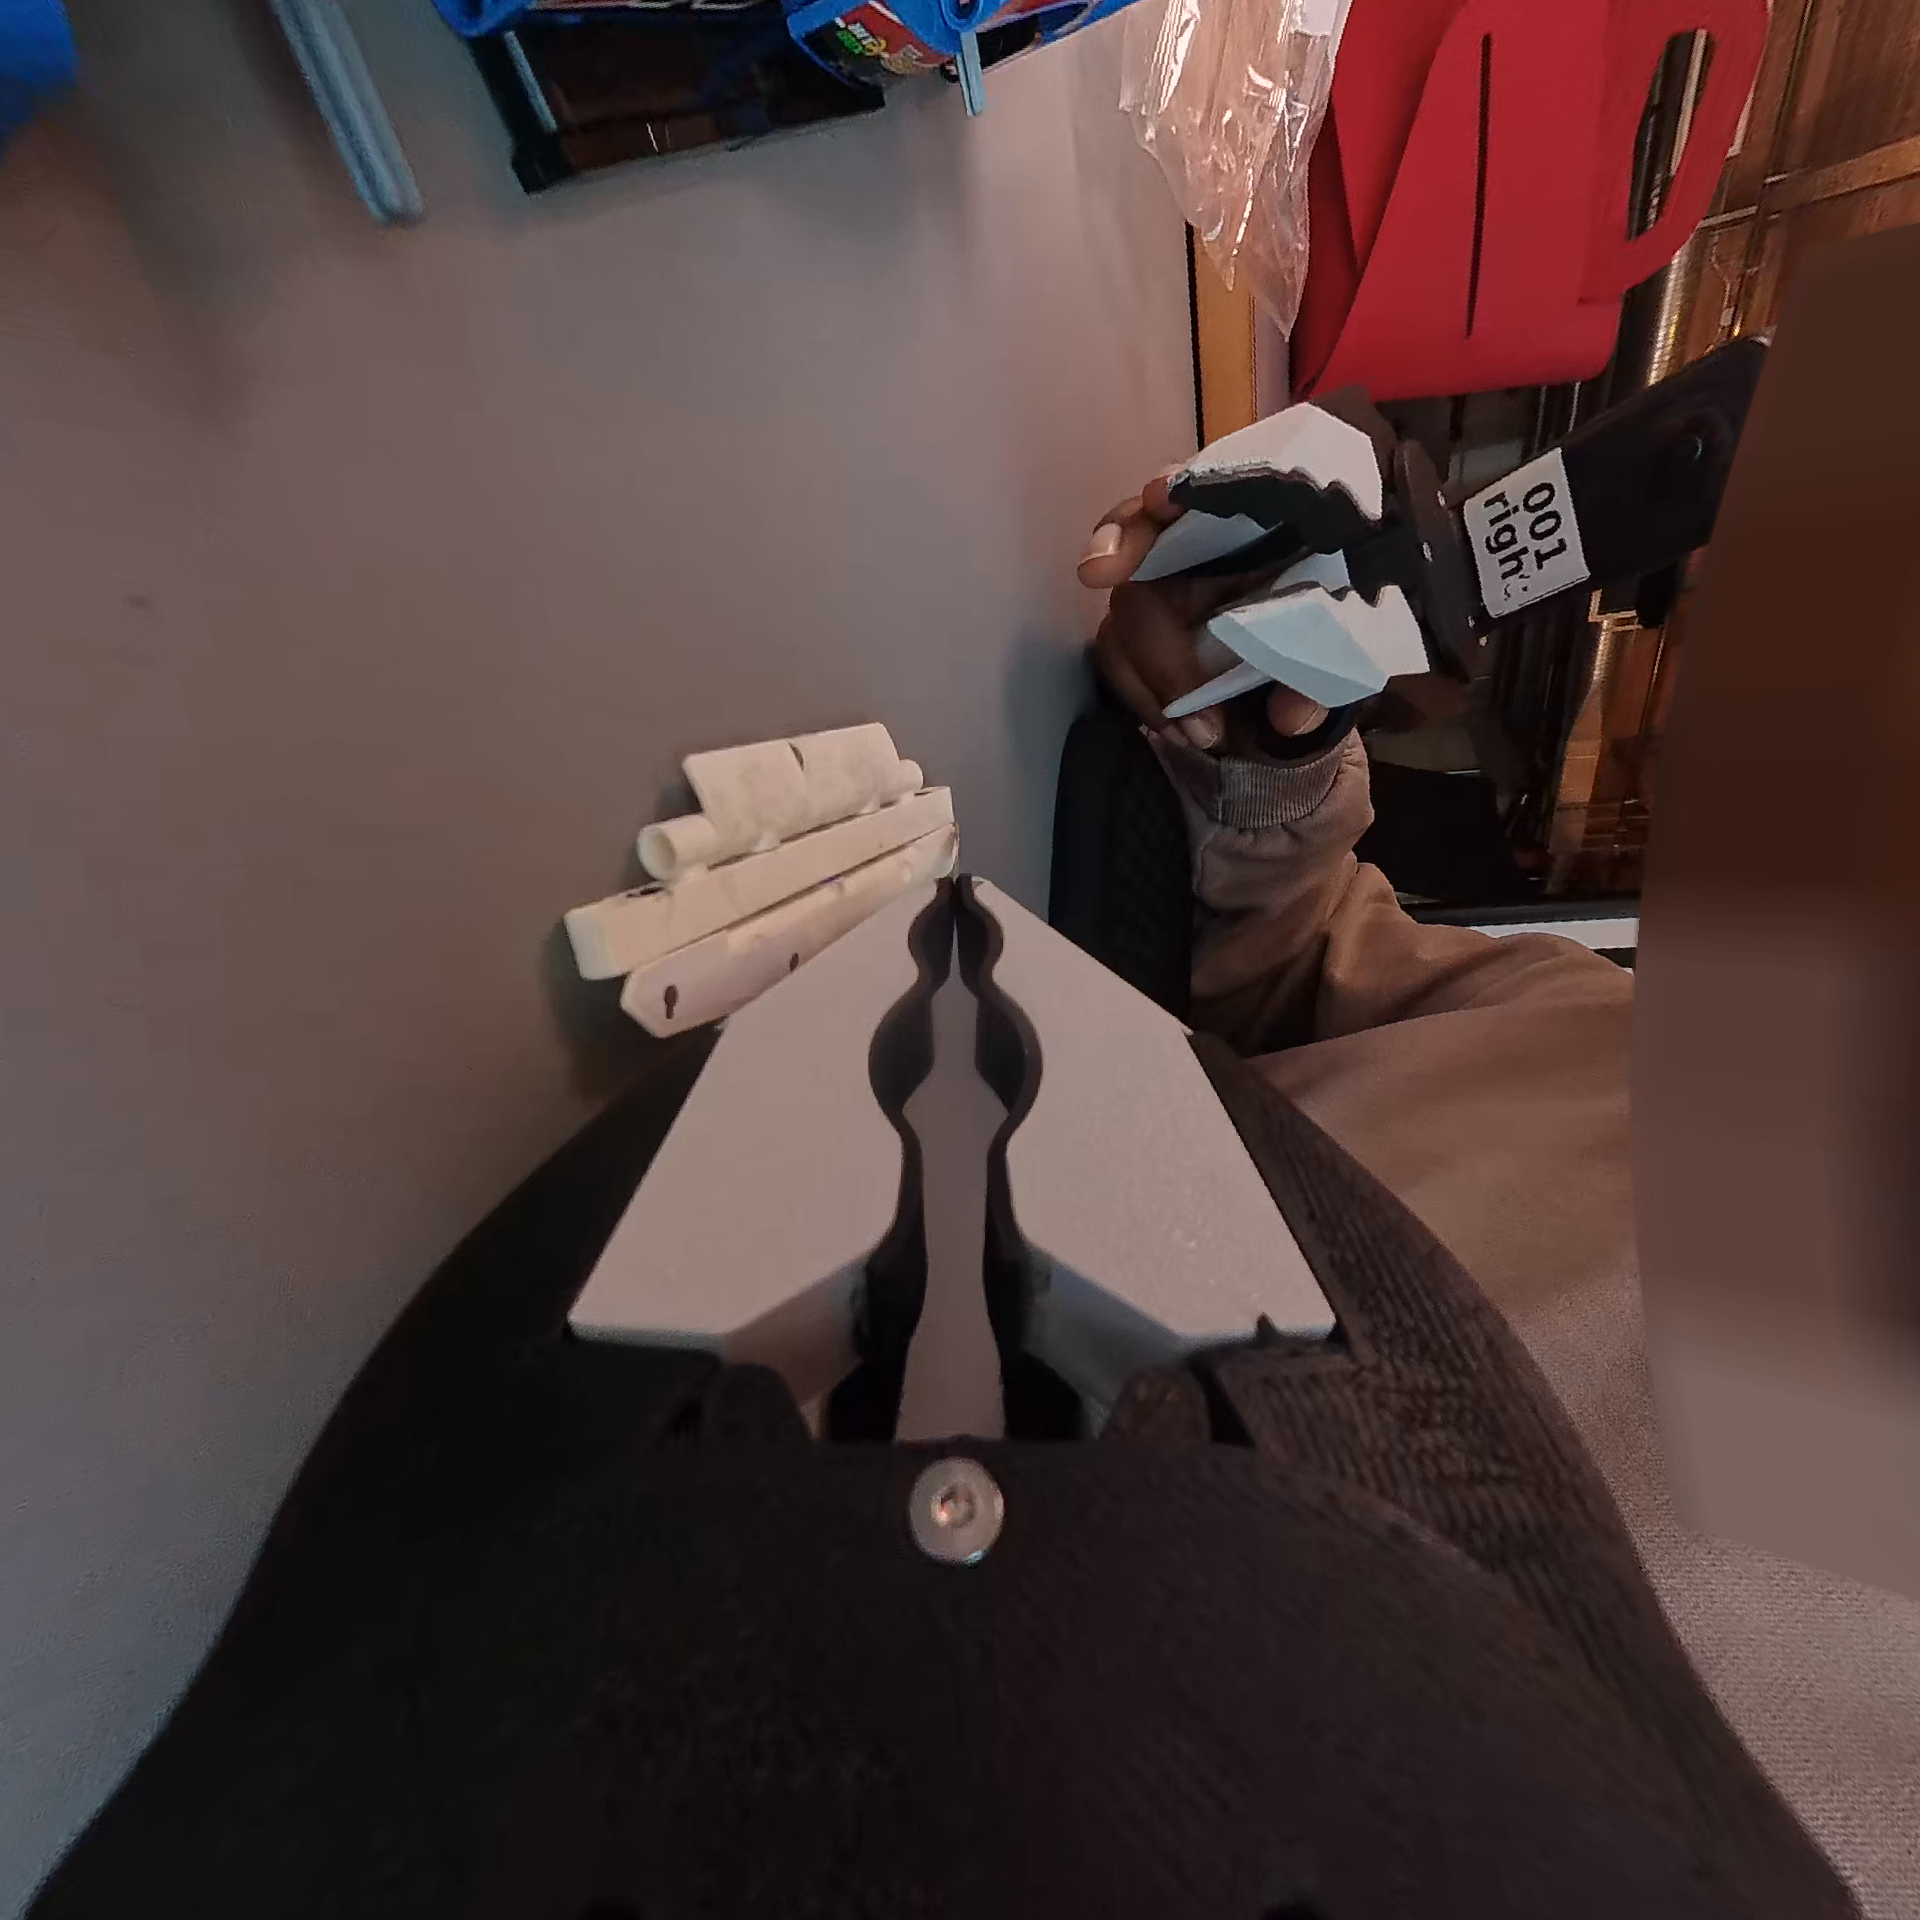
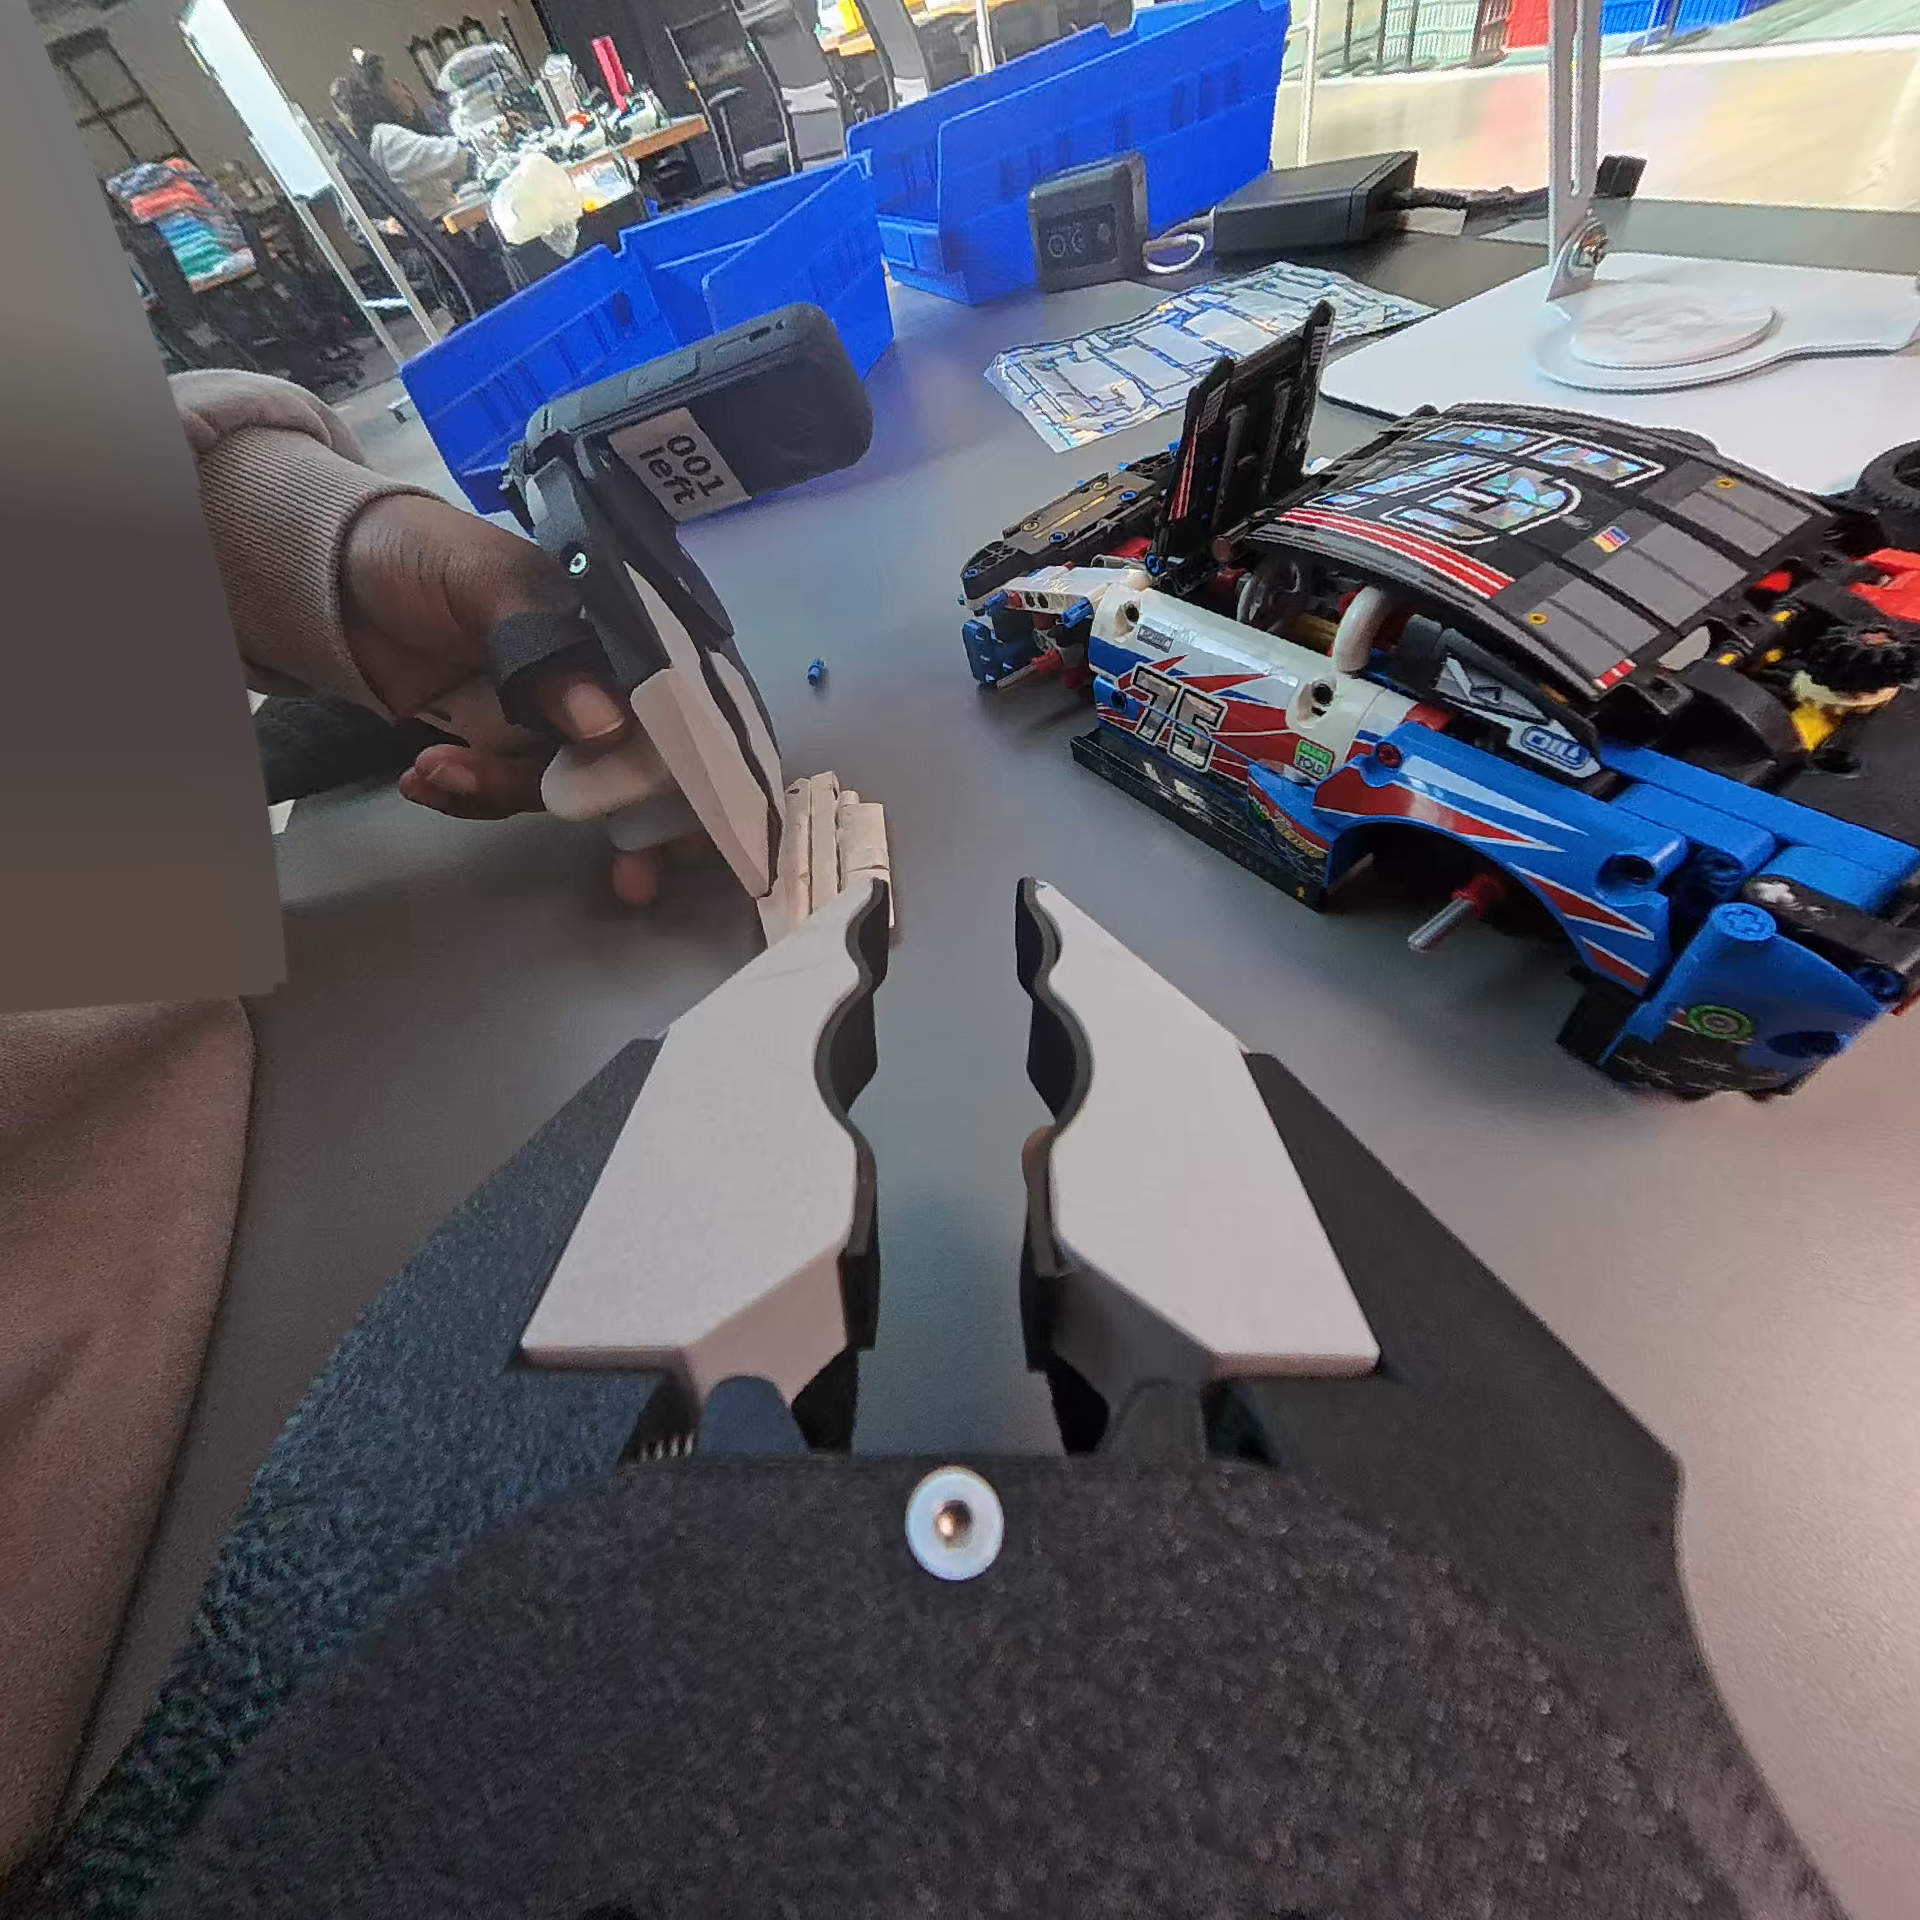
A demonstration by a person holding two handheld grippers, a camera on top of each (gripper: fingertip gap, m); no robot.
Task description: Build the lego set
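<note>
A partly built Lego race car (image 2: 1455, 707), blue, white, red and black, stands on the grey table (image 2: 1143, 1039) at the right. A white Lego assembly (image 1: 758, 873) lies on the table; it also shows in the right wrist view (image 2: 836, 831). My left gripper (image 1: 961, 883) is shut, its tips right beside the assembly's end; I see nothing between the jaws. It shows in the right wrist view (image 2: 764, 883) pointing down at the table. My right gripper (image 2: 956, 894) is open and empty, just right of the assembly. It shows in the left wrist view (image 1: 1153, 639), held above the table.
A small blue pin (image 2: 818, 670) lies loose between the left gripper and the car. A sticker sheet (image 2: 1195, 343), blue bins (image 2: 727, 301), a black device (image 2: 1086, 223), a power brick (image 2: 1309, 203) and a monitor stand (image 2: 1662, 332) are behind. A clear plastic bag (image 1: 1216, 125) lies at the table edge. My hands' fingertips stand some 9 centimetres from each other.
</note>
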